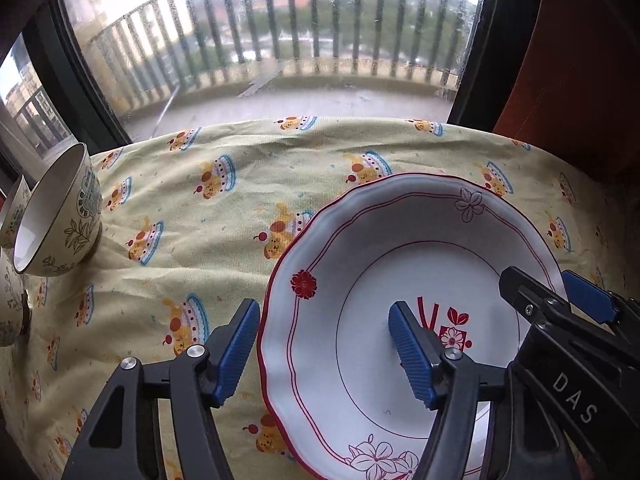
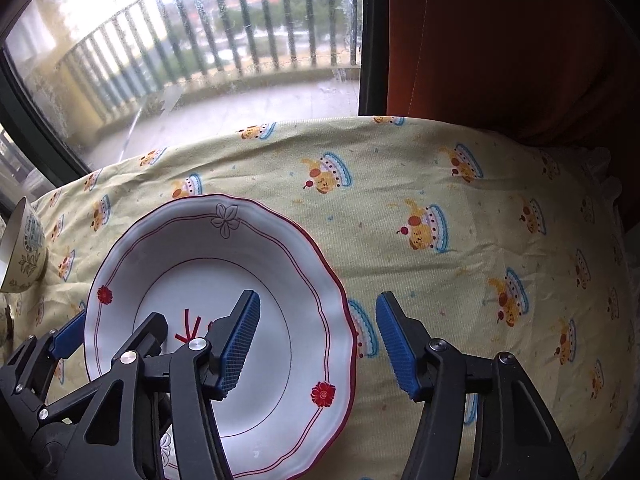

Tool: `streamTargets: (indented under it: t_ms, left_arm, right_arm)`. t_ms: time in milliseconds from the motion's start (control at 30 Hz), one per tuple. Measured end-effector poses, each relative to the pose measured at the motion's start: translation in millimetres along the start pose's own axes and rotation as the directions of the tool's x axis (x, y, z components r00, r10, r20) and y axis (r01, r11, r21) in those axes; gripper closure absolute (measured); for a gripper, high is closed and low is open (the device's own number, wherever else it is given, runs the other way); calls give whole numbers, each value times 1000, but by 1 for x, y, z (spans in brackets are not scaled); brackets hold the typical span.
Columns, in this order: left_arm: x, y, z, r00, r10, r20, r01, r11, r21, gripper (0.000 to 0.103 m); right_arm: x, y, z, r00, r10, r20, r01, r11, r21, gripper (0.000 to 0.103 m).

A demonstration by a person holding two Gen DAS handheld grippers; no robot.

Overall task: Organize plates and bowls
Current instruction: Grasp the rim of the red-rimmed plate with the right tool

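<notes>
A white scalloped plate [image 1: 360, 248] with a red rim and red flower prints lies on the yellow patterned cloth. My left gripper [image 1: 324, 352] straddles its left rim, one blue pad outside on the cloth and one inside over the plate's well; a gap shows at both pads, so it is open. My right gripper [image 2: 318, 346] straddles the plate's [image 2: 200, 248] right rim the same way, open, neither pad touching. Each gripper also shows in the other's view: the right gripper [image 1: 540, 284] at the plate's far side, the left gripper [image 2: 112, 328] low at the left.
A cream bowl [image 1: 60, 212] with green leaf prints stands at the cloth's left edge, with a second bowl [image 1: 14, 212] behind it and more crockery [image 1: 8, 312] below. The bowl [image 2: 24, 248] also shows at the far left. A window [image 1: 280, 32] runs behind; an orange curtain [image 2: 500, 40] hangs at right.
</notes>
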State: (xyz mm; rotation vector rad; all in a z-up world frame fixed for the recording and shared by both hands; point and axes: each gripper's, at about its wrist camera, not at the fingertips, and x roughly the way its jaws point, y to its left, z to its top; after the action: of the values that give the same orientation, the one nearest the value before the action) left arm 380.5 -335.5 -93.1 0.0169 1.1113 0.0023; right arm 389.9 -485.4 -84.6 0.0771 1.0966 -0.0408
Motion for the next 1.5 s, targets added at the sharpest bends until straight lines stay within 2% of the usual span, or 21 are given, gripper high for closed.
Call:
streamTargets:
  t_ms: [67,133,467,733,800,1000,1167,1500]
  left_arm:
    - [0,-2,1,1000,-11,-7,11,1000,7,37]
    - [-1,-2,1,1000,-13,-8,13,1000,4,36]
    - [-5,7,-8,999,-23,-31,23,1000,3,37]
    - [-21,25,-35,998,-22,-57,23,1000,6,37]
    - [-23,23,-36,998,-19,-52,21,999,32,37]
    - [-22,26,-34,998,-42,-55,42,999,9,37]
    - [-20,35,-32,997,-66,-49,65,998,-23,44]
    - [-23,29,-32,998,-53,-45,52,999,-12,42]
  right_arm:
    - [1,2,2,1000,10,-4,-10,1000,-9,50]
    - [1,5,3,1000,23,-13,-23,1000,-9,53]
    - [-5,9,-5,999,30,-34,-31,999,-28,53]
    - [-17,20,-29,990,101,-99,-105,994,-37,53]
    - [-17,21,-32,989,101,-104,-107,993,-45,53]
    - [-14,19,-31,987,126,-104,-130,991,-34,54]
    - [-10,18,-32,988,113,-103,-120,991,-59,62]
    - [-11,22,-34,992,69,-104,-73,997,-29,61]
